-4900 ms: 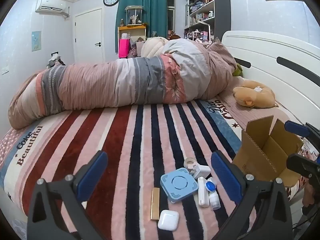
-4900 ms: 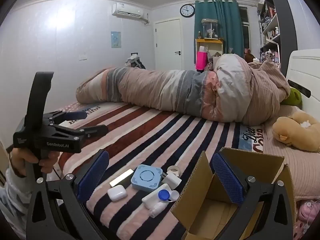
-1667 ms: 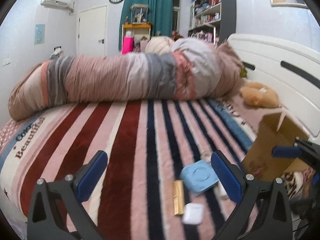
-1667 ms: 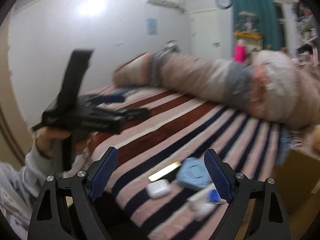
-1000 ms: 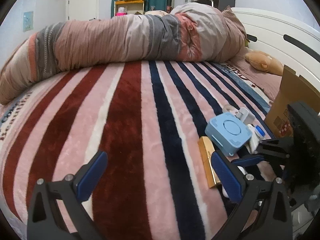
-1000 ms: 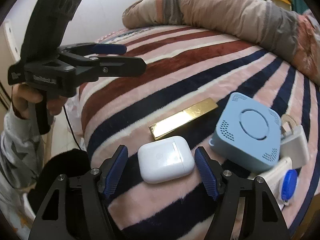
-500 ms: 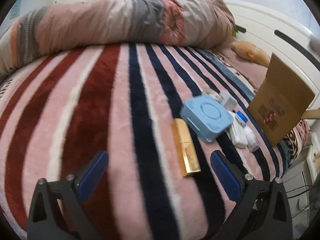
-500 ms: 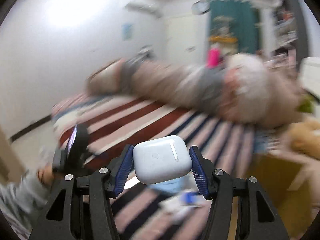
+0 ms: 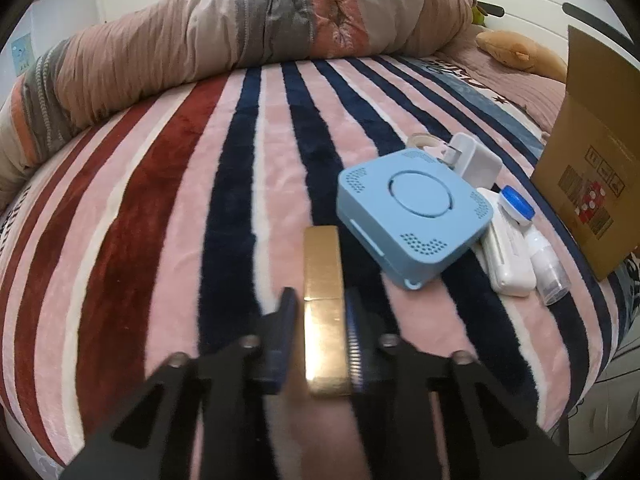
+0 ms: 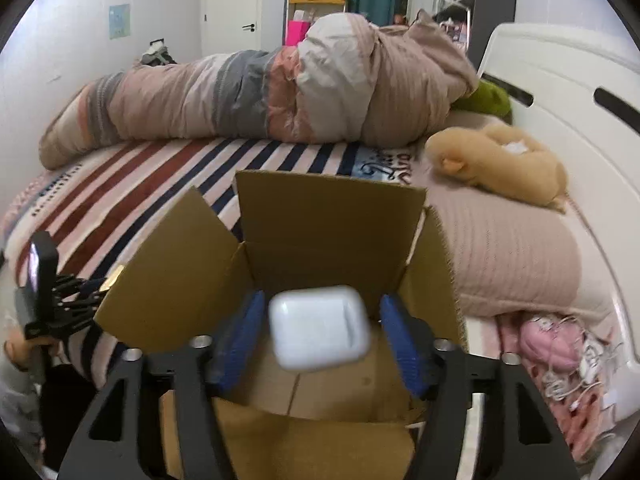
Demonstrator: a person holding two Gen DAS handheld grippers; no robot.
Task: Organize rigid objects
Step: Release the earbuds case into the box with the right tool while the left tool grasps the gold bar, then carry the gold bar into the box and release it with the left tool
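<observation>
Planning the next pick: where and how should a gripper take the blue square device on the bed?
Grip the blue square device across its left and near-right flat side walls, coming down from above. It lies flat with a wide top; the white charger and white case crowd its far and right edges, while striped blanket lies bare to its left.
</observation>
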